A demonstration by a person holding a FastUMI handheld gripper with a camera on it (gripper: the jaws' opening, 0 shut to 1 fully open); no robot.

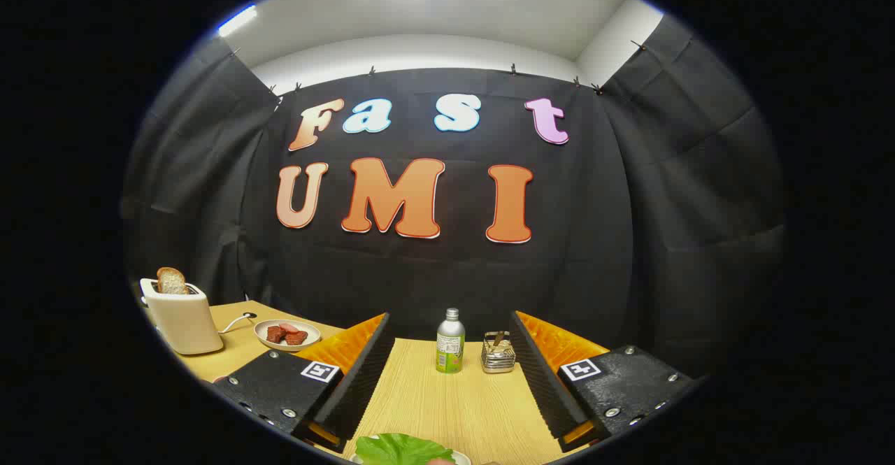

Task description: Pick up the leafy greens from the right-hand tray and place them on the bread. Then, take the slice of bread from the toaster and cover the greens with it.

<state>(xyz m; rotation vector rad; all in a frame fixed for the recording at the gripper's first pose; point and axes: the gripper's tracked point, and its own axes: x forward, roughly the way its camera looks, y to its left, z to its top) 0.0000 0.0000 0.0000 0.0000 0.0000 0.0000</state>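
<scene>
Two fingers: the tool (447,388) is spread wide, holding nothing, its ribbed inner faces turned toward each other above the tabletop (447,402).
Greens: a ruffled green leaf (402,449) lies low between the fingers, close to the tool, touching neither finger.
Tray: the leaf rests on a pale tray (461,457), of which just a thin rim edge is visible; something pinkish lies beside the leaf, too little visible to identify.
Toaster: a cream, rounded toaster (183,316) stands well off beyond the left finger, a cord trailing from it.
Bread: a browned slice (170,280) stands upright out of the toaster slot.
Bowl: a shallow white bowl (287,334), just beside the toaster, holds reddish-brown chunks (287,333).
Bottle: a small metal bottle (450,341) with a green label stands upright beyond the fingers.
Holder: a shiny metal holder (498,353) stands just beside the bottle.
Surface: light wood with fine straight grain.
</scene>
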